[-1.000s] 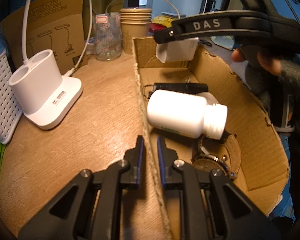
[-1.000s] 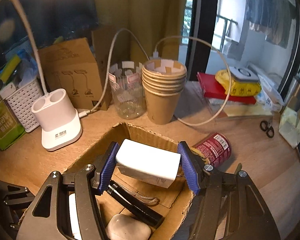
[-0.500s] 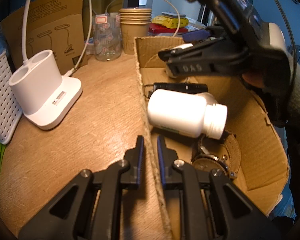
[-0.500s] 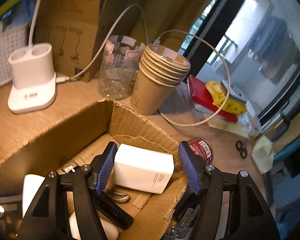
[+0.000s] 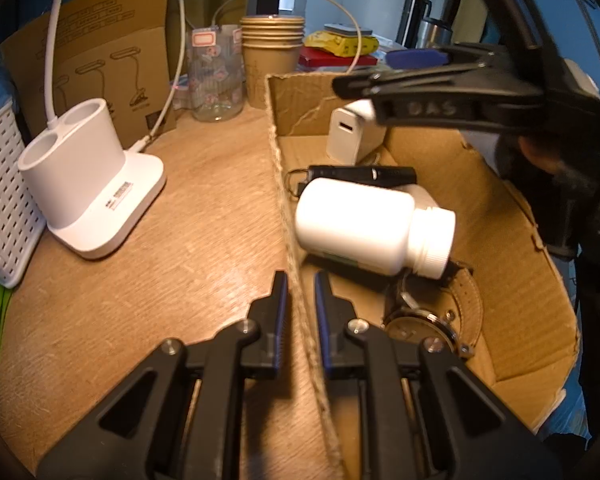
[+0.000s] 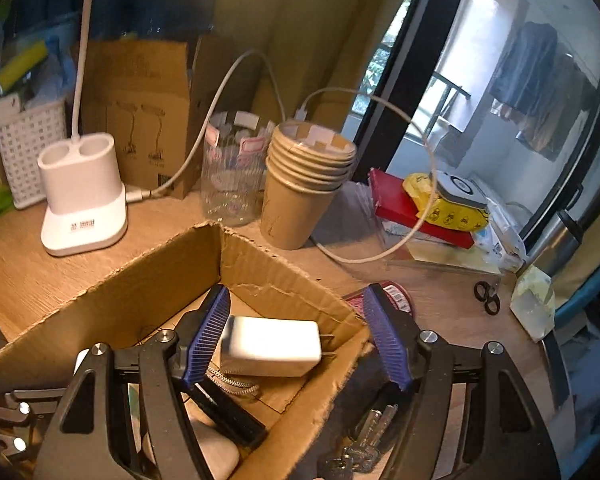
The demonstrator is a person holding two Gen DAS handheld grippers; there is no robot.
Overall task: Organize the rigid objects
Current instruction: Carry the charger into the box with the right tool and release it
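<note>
An open cardboard box lies on the wooden desk. My left gripper is shut on its left wall, one finger on each side. Inside lie a white bottle on its side, a black flashlight, a watch and a white charger at the far end. My right gripper hangs over that far end with its jaws opening. The charger sits between them, close to the left pad and well apart from the right pad.
Left of the box stand a white lamp base, a white basket, a glass jar and stacked paper cups. Right of the box lie a red can, keys and scissors.
My right gripper came down into the far end of the box with the charger and its jaws spread; the charger now rests in the box. The left gripper kept still.
</note>
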